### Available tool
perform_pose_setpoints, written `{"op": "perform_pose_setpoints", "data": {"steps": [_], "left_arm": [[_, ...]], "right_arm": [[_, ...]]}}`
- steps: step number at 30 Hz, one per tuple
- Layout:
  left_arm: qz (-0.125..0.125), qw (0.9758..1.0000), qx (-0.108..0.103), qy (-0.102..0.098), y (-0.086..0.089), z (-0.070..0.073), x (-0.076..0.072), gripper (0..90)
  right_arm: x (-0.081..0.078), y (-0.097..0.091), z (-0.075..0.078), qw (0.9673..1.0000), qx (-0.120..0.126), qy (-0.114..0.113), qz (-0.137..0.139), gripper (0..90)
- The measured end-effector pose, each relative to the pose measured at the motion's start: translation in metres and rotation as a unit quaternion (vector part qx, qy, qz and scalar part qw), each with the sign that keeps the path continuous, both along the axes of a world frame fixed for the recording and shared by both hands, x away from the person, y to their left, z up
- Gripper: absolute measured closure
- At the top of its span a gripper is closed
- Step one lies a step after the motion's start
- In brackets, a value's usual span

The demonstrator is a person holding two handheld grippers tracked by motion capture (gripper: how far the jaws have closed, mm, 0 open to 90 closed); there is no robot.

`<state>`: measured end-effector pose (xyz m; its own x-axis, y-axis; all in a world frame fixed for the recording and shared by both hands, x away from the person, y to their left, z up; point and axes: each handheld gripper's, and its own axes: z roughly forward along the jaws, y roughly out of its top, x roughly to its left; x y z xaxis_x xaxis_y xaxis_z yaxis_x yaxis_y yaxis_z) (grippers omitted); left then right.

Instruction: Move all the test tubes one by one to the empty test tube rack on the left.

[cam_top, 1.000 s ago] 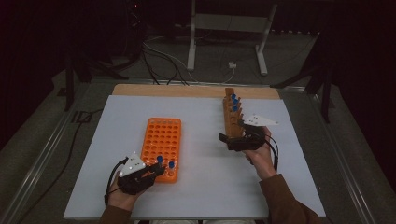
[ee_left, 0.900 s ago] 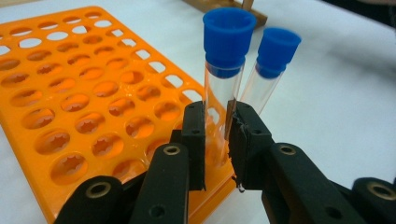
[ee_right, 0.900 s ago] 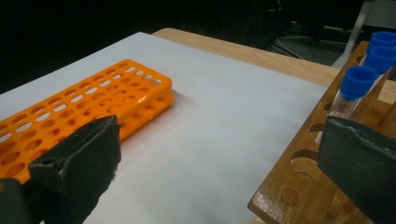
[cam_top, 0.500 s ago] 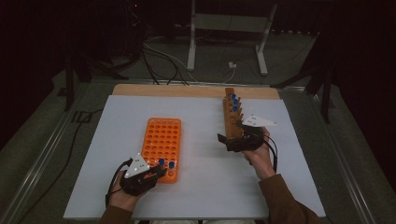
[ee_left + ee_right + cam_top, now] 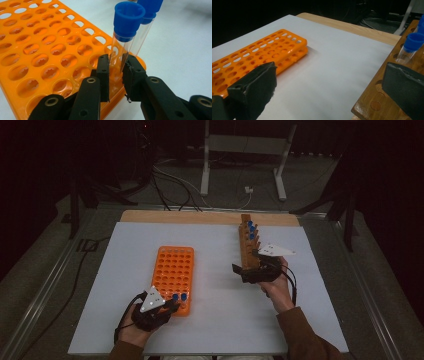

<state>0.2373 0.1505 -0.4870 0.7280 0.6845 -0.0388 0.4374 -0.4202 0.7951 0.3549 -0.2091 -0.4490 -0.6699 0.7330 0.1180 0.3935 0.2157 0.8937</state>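
Note:
An orange tube rack (image 5: pixel 172 267) lies left of centre on the white mat. Two clear tubes with blue caps (image 5: pixel 179 296) stand in its near right corner. My left gripper (image 5: pixel 116 72) is shut on the nearer tube (image 5: pixel 125 37), low on its glass, with the second tube (image 5: pixel 147 15) right behind it. From above, the left gripper (image 5: pixel 175 304) sits at that corner. A wooden rack (image 5: pixel 246 247) with several blue-capped tubes (image 5: pixel 251 227) stands to the right. At its near end my right gripper (image 5: pixel 245 270) is open wide and holds nothing; one jaw hangs over the wooden rack (image 5: pixel 372 100).
The white mat (image 5: pixel 215 320) covers a wooden table whose far edge (image 5: pixel 200 216) shows. Most holes of the orange rack (image 5: pixel 257 55) are vacant. A blue-capped tube (image 5: pixel 412 42) stands just beyond my right jaw. Cables and a metal stand (image 5: pixel 240 165) lie on the floor beyond.
My left gripper has edged slightly to the right at the orange rack's near corner. The right hand has stayed still.

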Motion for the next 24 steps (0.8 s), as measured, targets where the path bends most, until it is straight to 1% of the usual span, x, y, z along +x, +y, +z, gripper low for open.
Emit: {"op": "perform_pose_setpoints", "data": {"steps": [2, 4, 6, 8, 10, 12, 15, 18, 21, 24], "left_arm": [[-0.003, 1.0, -0.006, 0.001, 0.001, -0.001, 0.0, 75.8], [-0.005, 0.9998, -0.016, 0.005, 0.002, -0.001, 0.0, 71.8], [-0.008, 0.9998, -0.02, 0.004, 0.003, -0.001, 0.001, 67.1], [-0.006, 0.9995, -0.031, 0.0, 0.005, 0.0, 0.002, 62.9], [-0.007, 0.9988, -0.048, -0.003, 0.01, 0.003, 0.002, 59.2], [-0.01, 0.998, -0.063, 0.001, 0.014, 0.004, 0.003, 54.2], [-0.009, 0.9976, -0.069, -0.001, 0.017, 0.006, 0.004, 46.9], [-0.008, 0.997, -0.076, -0.008, 0.02, 0.008, 0.004, 41.2], [-0.006, 0.9966, -0.079, -0.021, 0.023, 0.01, 0.003, 33.9], [0.003, 0.9955, -0.088, -0.034, 0.027, 0.013, 0.002, 27.4]], "right_arm": [[0.0, 0.0, 0.0, 1.0, 0.0, 0.0, 0.0, 0.0], [0.0, 0.0, 0.0, 1.0, 0.001, 0.001, 0.0, 0.0], [0.0, 0.0, 0.0, 1.0, 0.002, 0.0, 0.0, 0.0], [0.0, -0.001, 0.0, 1.0, 0.003, 0.0, -0.001, 0.0], [0.0, -0.001, 0.0, 1.0, 0.003, 0.0, -0.001, 0.0], [0.0, -0.001, 0.0, 1.0, 0.004, 0.0, -0.001, 0.0], [0.001, -0.001, -0.001, 1.0, 0.006, 0.001, -0.001, 0.0], [0.001, -0.002, 0.0, 1.0, 0.007, 0.001, -0.002, 0.0], [0.001, -0.002, 0.0, 1.0, 0.008, 0.001, -0.002, 0.0], [0.001, -0.003, 0.0, 1.0, 0.008, 0.001, -0.002, 0.0]]}}
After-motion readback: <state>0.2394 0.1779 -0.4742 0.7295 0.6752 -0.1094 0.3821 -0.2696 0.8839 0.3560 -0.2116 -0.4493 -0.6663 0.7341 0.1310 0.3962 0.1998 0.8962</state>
